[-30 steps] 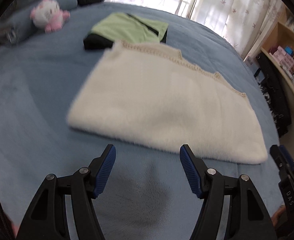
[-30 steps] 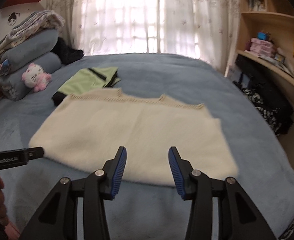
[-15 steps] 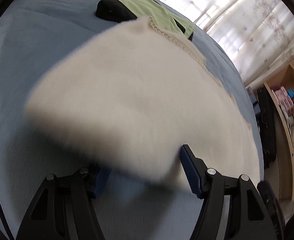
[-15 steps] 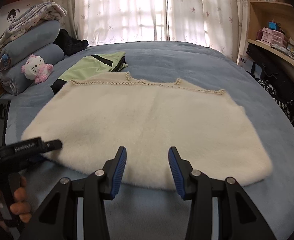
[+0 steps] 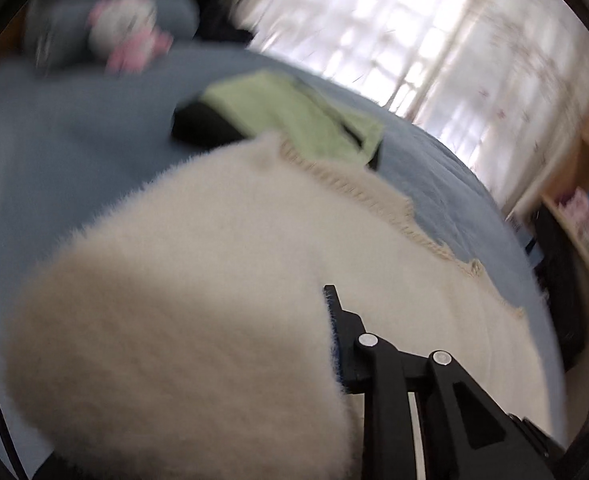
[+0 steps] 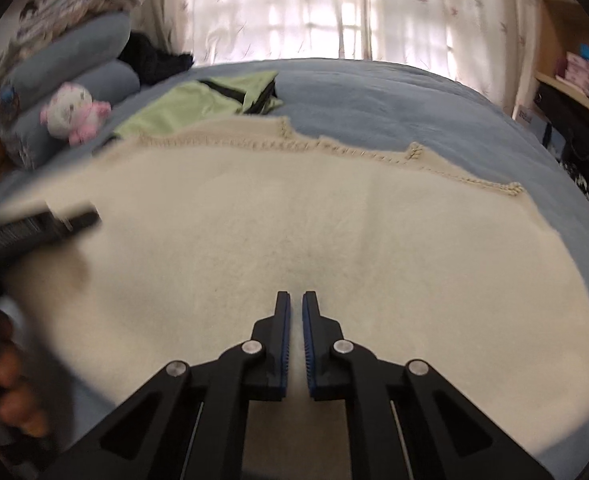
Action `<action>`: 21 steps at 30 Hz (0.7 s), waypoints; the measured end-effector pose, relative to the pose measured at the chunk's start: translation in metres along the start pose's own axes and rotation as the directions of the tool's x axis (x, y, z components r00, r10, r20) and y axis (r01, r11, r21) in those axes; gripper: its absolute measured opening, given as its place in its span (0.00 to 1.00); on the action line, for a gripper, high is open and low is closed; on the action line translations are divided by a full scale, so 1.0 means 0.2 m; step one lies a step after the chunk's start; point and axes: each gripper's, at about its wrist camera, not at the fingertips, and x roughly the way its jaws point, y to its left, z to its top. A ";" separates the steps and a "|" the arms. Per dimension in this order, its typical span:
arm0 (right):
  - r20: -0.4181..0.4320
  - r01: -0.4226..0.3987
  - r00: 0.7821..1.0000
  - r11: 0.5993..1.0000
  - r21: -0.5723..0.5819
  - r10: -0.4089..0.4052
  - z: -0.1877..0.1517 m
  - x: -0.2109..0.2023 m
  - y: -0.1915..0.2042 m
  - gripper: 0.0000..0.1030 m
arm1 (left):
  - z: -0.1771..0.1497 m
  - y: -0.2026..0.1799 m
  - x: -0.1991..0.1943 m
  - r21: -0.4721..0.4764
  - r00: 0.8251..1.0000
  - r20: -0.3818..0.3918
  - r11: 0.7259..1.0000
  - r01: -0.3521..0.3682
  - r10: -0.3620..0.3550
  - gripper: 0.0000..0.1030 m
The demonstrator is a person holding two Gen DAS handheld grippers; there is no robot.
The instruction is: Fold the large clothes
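My jaws have just been closing on both sides. The right gripper now has its pads nearly together, pinching the near hem of the cream fleece garment. On the left gripper I see only one finger; the other is buried under a bulge of fleece, so it looks clamped on the near left corner, which is rising toward the lens.

The blue bed carries everything. The garment lies spread across its middle, braided edge toward the curtains. Beyond it lie a green-and-black garment, the pillows and a pink plush toy.

To fold well, I judge I should lift both grips together, level, and carry the near edge toward the braided one, keeping the hem taut so the thick pile doesn't bunch.

A second ago both grippers hung open, short of the hem, and the fleece lay flat; now they are over it and the left corner is off the bed.
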 end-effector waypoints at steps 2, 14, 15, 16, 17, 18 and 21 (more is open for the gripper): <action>0.001 -0.021 1.000 1.000 0.021 0.021 -0.01 0.00 -0.02 0.06 | 0.04 -0.11 -0.08 0.074 0.998 0.057 0.997 0.002 -0.006 0.20; 0.068 -0.230 0.973 0.894 0.385 0.222 -0.12 -0.30 -0.59 0.05 | 0.01 -1.04 -0.34 0.460 0.974 0.115 0.879 0.123 -0.196 0.20; 0.084 -0.190 0.982 0.894 0.406 0.171 -0.15 -0.36 -0.68 0.05 | -0.03 -1.13 -0.34 0.481 0.972 0.097 0.865 0.141 -0.212 0.20; 0.093 -0.158 0.987 0.891 0.425 0.131 -0.17 -0.40 -0.74 0.05 | -0.07 -1.23 -0.32 0.501 0.971 0.075 0.851 0.160 -0.227 0.20; 0.098 -0.115 0.992 0.887 0.448 0.079 -0.20 -0.45 -0.83 0.05 | -0.10 -1.28 -0.31 0.511 0.970 0.061 0.842 0.172 -0.235 0.20; 0.099 -0.074 0.995 0.881 0.468 0.031 -0.23 -0.49 -0.91 0.05 | -0.15 -1.37 -0.29 0.526 0.968 0.036 0.828 0.194 -0.250 0.20; 0.083 0.031 0.993 0.860 0.510 -0.085 -0.33 -0.57 -1.10 0.05 | -0.32 -1.57 -0.19 0.563 0.962 -0.044 0.789 0.246 -0.268 0.20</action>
